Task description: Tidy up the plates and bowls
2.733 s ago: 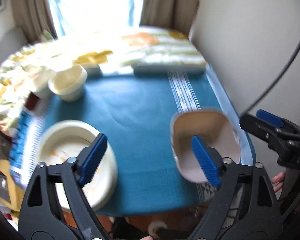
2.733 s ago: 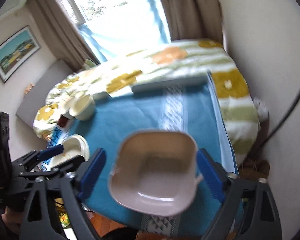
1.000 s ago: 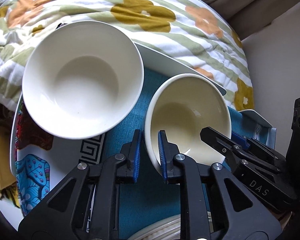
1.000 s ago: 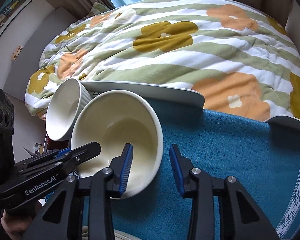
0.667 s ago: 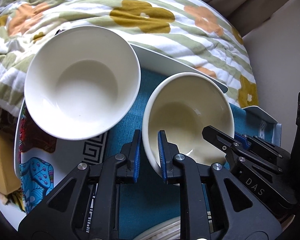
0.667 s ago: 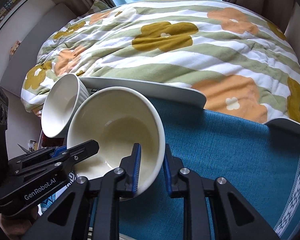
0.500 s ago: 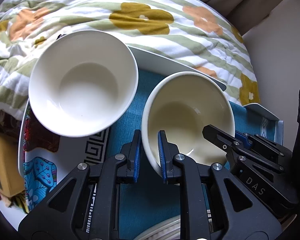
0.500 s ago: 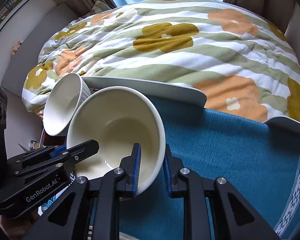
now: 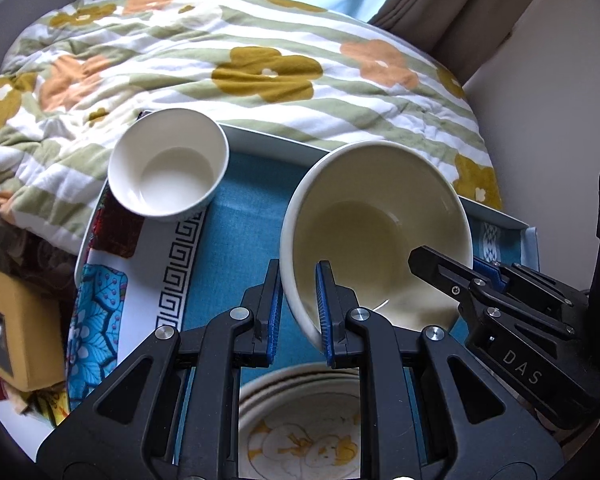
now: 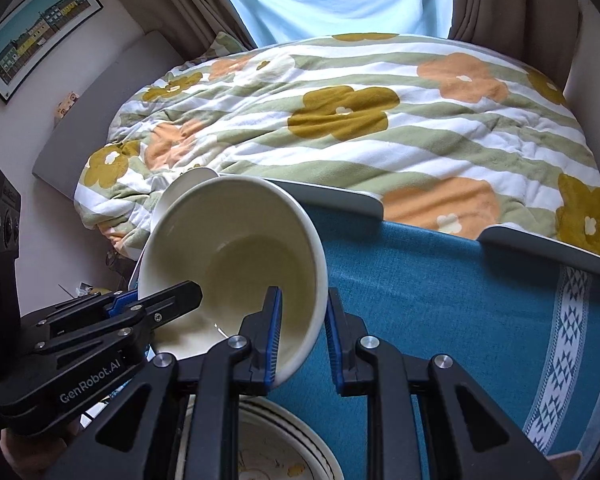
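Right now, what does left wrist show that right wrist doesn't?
Left wrist only: the small white bowl in full, empty, resting on the patterned placemat, and a yellow box at the left edge.

Right wrist only: the framed picture on the wall and the white-patterned stripe of the blue cloth.

Both: the cream bowl, its rim clamped by the left gripper and the right gripper, the floral blanket, and the plate below.

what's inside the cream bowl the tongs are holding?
Cream bowl looks empty: bare glazed inside, no food visible. Left tongs and right tongs each clamp its rim, one pad of each inside. The near inner wall behind the right tongs is covered in the left wrist view.
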The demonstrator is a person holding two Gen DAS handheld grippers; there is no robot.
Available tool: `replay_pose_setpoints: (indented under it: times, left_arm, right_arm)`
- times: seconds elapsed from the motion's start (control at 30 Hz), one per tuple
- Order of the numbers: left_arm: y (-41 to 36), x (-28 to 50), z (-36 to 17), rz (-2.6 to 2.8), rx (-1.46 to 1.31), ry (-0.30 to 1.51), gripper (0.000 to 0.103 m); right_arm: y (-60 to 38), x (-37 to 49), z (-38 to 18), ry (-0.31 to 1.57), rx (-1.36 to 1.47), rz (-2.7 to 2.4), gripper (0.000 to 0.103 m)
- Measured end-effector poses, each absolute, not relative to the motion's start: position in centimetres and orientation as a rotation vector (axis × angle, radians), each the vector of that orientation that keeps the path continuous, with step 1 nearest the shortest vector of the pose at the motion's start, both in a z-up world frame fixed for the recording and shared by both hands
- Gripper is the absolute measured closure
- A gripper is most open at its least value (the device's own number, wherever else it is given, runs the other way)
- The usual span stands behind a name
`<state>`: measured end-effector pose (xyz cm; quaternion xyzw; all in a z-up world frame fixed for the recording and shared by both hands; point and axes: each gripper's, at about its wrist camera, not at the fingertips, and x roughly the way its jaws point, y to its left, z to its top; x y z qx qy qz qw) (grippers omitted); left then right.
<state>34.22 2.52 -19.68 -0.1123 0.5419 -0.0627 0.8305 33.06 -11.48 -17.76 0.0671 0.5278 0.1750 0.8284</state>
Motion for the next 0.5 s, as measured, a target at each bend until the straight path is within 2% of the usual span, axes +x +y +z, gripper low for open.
replay_pose_setpoints:
  times: [0.23,0.5]
  left_arm:
    - [-4.0,28.7,-16.0,-0.158,-0.225,1.103,0.089]
    - [-12.9,22.6,-14.6,-0.228,-0.210,1.081,0.089]
  right_arm:
    - [-17.0,27.4,-13.7,1.060,0.135,0.358,0.084]
    - [-25.5,20.7,-11.7,1.021,0.134,0.310,0.084]
